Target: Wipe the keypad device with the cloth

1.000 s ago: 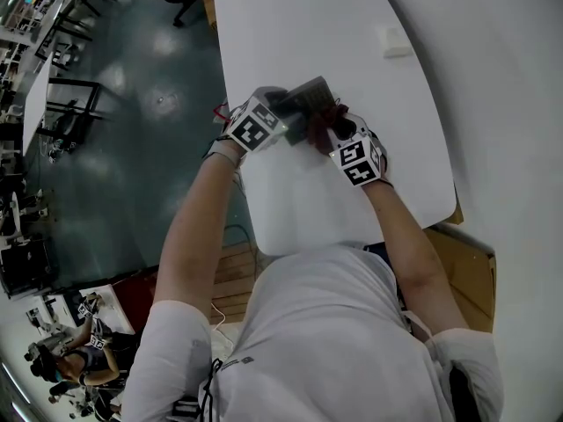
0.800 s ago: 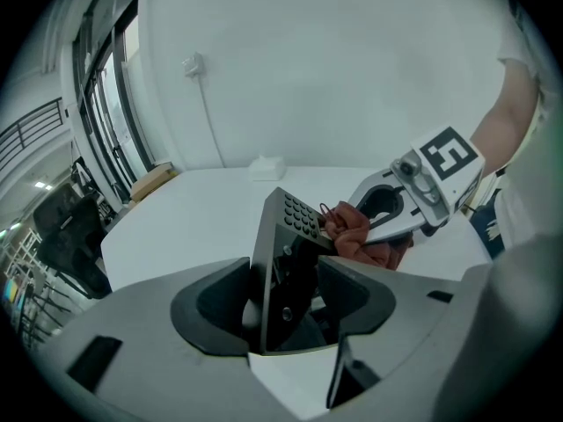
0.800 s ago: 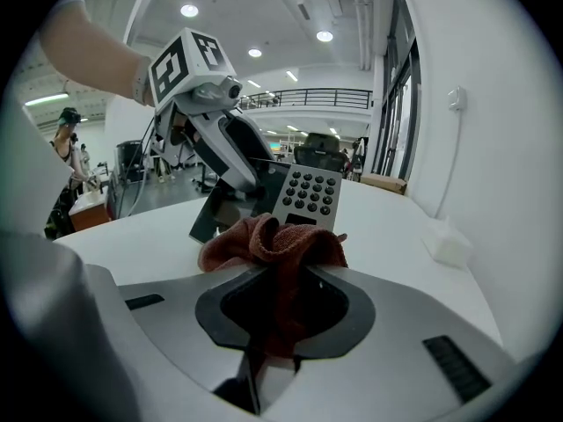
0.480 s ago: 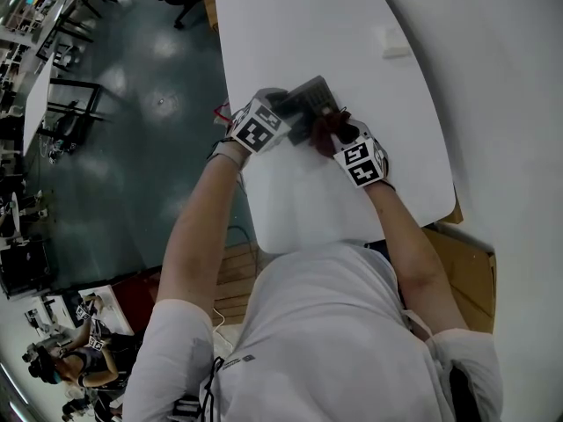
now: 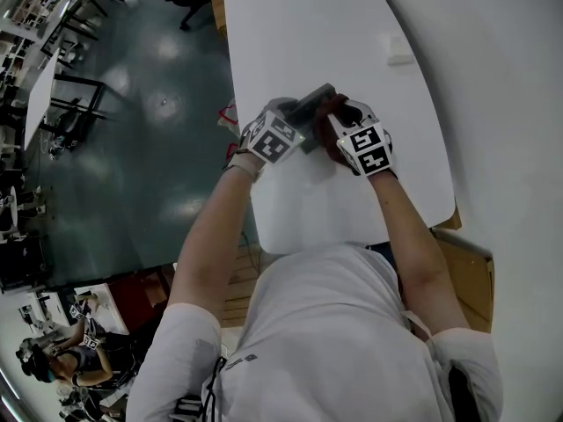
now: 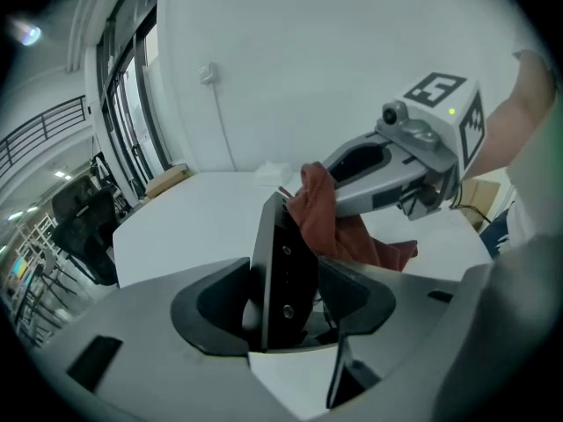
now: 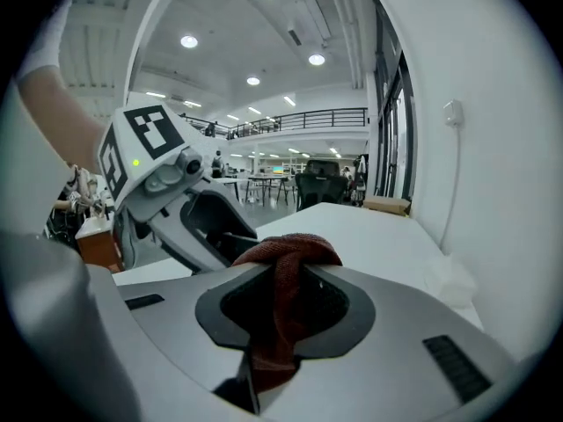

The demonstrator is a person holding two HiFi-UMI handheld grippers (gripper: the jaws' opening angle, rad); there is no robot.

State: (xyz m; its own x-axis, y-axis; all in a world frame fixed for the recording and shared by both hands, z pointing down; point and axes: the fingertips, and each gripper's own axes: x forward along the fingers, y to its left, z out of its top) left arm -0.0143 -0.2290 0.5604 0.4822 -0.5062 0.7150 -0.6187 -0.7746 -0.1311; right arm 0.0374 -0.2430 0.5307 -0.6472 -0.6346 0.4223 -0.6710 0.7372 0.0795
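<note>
The left gripper (image 5: 297,120) has its fingers (image 6: 209,304) closed on the keypad (image 6: 283,266). The keypad stands on edge between them. Its thin dark side, with two small round marks, is turned toward the gripper's camera, and its top leans slightly to the right. In the head view the keypad (image 5: 313,102) sits over the middle of the white surface (image 5: 299,25), somewhat nearer the left edge than the right. Whether its lower end touches the surface cannot be told.

The right gripper (image 5: 338,120) comes in from the other side, its fingers (image 7: 356,310) pinched tight on a rust-red cloth (image 7: 283,266). A strip of the cloth runs down the gap between them, and a rolled bunch bulges over the tips. In the left gripper view the cloth (image 6: 327,218) lies against the keypad's right face near the upper end. The right gripper (image 6: 327,183) is just behind it, and a loose tail hangs down toward the surface. In the right gripper view the left gripper (image 7: 230,236) faces back, close beyond the cloth, with its marker cube up and to the left.

A small white wad (image 5: 400,49) lies well apart from both grippers, near the surface's right edge toward the far end. On the white wall past that edge, a socket (image 6: 208,73) has a thin cord dropping from it. The person's forearms reach to the grippers from the near edge.
</note>
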